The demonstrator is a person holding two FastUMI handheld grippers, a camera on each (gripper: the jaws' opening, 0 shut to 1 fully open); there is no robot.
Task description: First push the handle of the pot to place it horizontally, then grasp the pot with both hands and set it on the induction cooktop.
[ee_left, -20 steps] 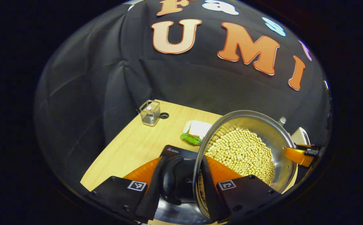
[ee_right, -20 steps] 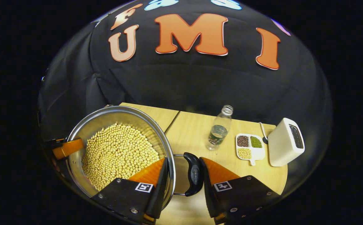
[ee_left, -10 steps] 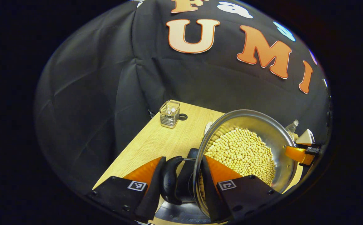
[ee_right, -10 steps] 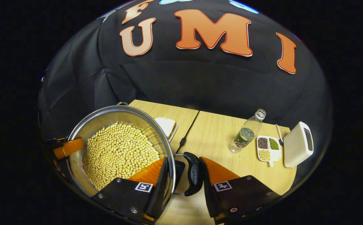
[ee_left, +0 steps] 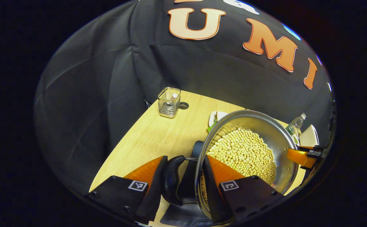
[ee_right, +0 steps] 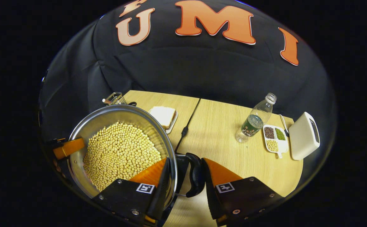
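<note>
A steel pot (ee_left: 278, 138) full of pale yellow beans (ee_left: 243, 154) is held between both grippers. In the left gripper view my left gripper (ee_left: 183, 160) is shut on the pot's black side handle (ee_left: 171, 179), one finger inside the rim and one outside the handle. In the right gripper view my right gripper (ee_right: 186, 160) grips the opposite black handle (ee_right: 196, 178) the same way, over the pot (ee_right: 107, 115). The black induction cooktop (ee_left: 189, 176) lies under the pot; whether the pot touches it is hidden. Each view shows the other gripper (ee_left: 301, 156) (ee_right: 67, 148) across the beans.
On the wooden table (ee_right: 221, 132) stand a water bottle (ee_right: 254, 121), a small divided dish of beans (ee_right: 274, 141), a white toaster (ee_right: 303, 136), a plate with a sandwich (ee_right: 163, 115) and a black cable (ee_right: 186, 126). A wire basket (ee_left: 169, 102) stands at the far left corner.
Both grippers have carried the pot to the left and toward the near side. The bottle and toaster now sit farther off to the right, and the sandwich plate and cable have come into sight.
</note>
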